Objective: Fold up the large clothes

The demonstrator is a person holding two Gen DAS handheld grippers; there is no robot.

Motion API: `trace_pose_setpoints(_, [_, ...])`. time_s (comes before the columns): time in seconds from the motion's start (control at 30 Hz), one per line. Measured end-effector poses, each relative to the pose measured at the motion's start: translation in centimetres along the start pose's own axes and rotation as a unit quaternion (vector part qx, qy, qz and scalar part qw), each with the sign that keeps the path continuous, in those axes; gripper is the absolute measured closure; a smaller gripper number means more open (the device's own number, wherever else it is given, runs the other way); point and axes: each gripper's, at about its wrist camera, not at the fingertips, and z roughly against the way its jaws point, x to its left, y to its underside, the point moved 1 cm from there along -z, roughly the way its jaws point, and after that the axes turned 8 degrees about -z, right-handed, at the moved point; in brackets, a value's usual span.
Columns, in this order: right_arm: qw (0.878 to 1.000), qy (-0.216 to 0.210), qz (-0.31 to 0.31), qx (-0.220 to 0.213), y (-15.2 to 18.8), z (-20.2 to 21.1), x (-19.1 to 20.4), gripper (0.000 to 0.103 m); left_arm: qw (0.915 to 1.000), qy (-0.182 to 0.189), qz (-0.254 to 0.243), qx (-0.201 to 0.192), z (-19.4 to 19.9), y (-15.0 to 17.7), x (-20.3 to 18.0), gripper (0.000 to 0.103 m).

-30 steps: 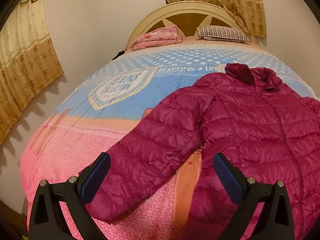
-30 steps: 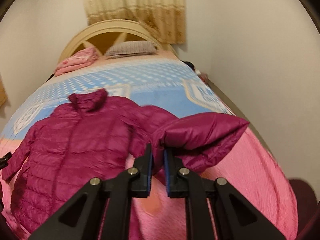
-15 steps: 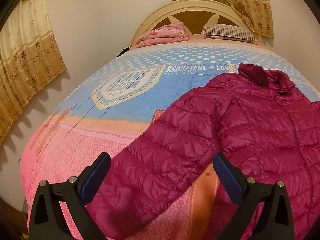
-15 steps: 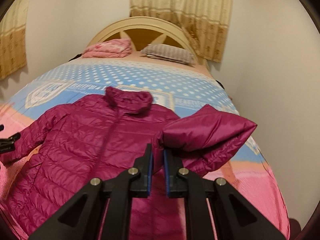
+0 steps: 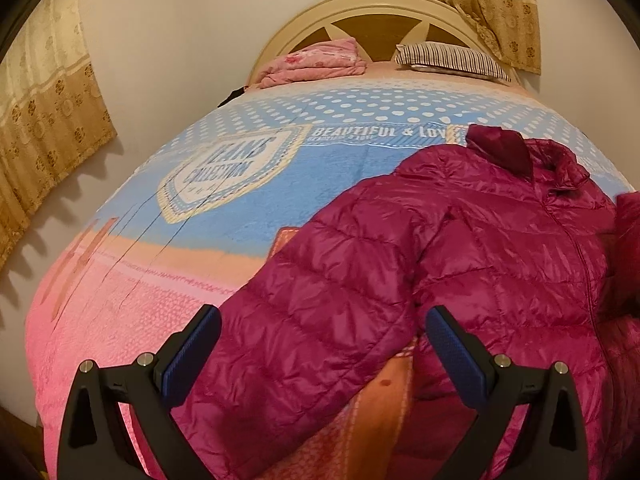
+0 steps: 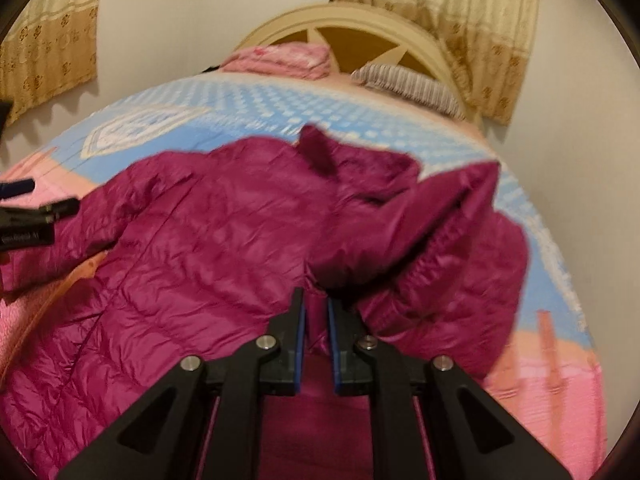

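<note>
A magenta puffer jacket [image 5: 500, 248] lies front up on the bed, collar toward the headboard. My left gripper [image 5: 320, 344] is open, its blue pads wide apart on either side of the jacket's left sleeve [image 5: 312, 320], not gripping it. In the right wrist view the jacket [image 6: 208, 248] fills the middle, and my right gripper [image 6: 316, 320] has the cuff of the other sleeve [image 6: 432, 232] between its pads. That sleeve is folded in over the jacket's body. The right jaws are opening, with the fabric still pinched. The left gripper [image 6: 36, 216] shows at the left edge there.
The bed wears a blue, orange and pink blanket [image 5: 240, 208]. A folded pink quilt [image 5: 316, 60] and a striped pillow [image 5: 452, 58] lie by the cream headboard [image 5: 376, 16]. Curtains [image 5: 44, 120] hang on the left wall; a bare wall [image 6: 580, 160] runs close along the bed's right side.
My right gripper has carried the sleeve cuff left and down over the jacket's front, rolling as it went. My left gripper has closed in on the left sleeve, still open.
</note>
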Motion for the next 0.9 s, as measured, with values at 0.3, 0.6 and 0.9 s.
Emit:
trace_pose_setpoints(0.3, [0.999, -0.029, -0.004, 0.022, 3.9, 0.4, -0.2, 0.036, 0.9991, 0.042, -0.005, -0.009, 0.6, -2.3, -3.9, 0.001])
trace_pose_setpoints(0.6, [0.997, -0.004, -0.073, 0.010, 5.2, 3.6, -6.7, 0.036, 0.9958, 0.082, -0.033, -0.022, 2.4, -4.2, -11.5, 0.001])
trace_pose_setpoints(0.9, [0.995, 0.024, -0.095, 0.000, 6.6, 5.0, -8.3, 0.044, 0.9985, 0.033, -0.044, -0.006, 0.5, -3.3, -11.9, 0.001])
